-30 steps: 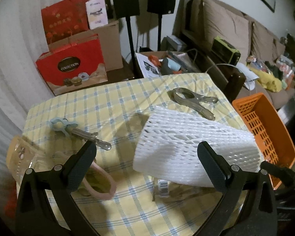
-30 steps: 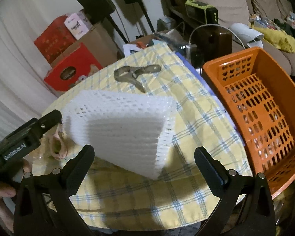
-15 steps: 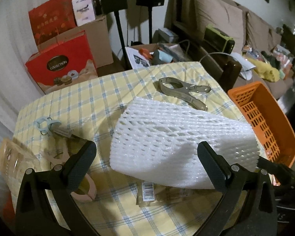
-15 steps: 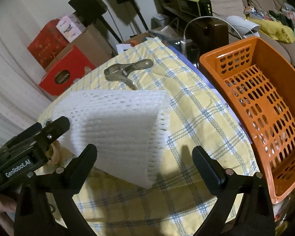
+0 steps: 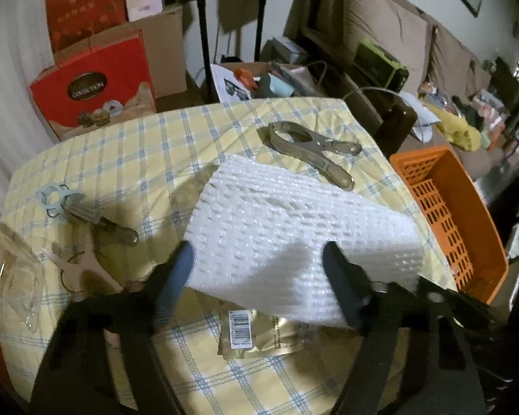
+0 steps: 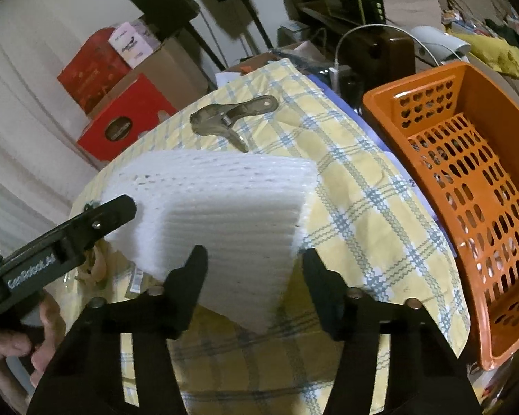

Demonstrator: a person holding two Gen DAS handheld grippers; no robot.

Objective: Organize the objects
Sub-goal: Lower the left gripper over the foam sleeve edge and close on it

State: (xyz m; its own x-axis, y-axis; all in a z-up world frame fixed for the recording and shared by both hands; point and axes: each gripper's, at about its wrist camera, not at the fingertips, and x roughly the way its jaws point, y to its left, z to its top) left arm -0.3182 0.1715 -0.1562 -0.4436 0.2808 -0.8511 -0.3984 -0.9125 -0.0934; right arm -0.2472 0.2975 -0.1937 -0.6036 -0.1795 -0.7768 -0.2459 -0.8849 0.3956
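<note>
Foam netting stack (image 5: 294, 231), white and wedge-shaped, lies on the checked counter (image 5: 128, 152) directly ahead of both tools, its long axis running crosswise from the left tool (image 5: 257, 263) toward the right tool (image 6: 256, 263). Each tool faces one end of the stack: the left tool's fingers straddle the near-left end, the right tool's fingers straddle the near-right corner, which sits between them in the right wrist view. Both tools' jaws are closing, with foam between the fingers; whether the pads already press the foam cannot be told from either view, though the foam shows no clear dent. Orange basket (image 6: 467, 190) stands beyond the right tool's outer side, just past the counter edge, so the right hand is judged the nearer to it. Metal clamp (image 5: 308, 148) rests beyond the stack's far edge, apart from both tools. A flat packet (image 5: 256, 332) lies partly under the stack, close below the left tool.
</note>
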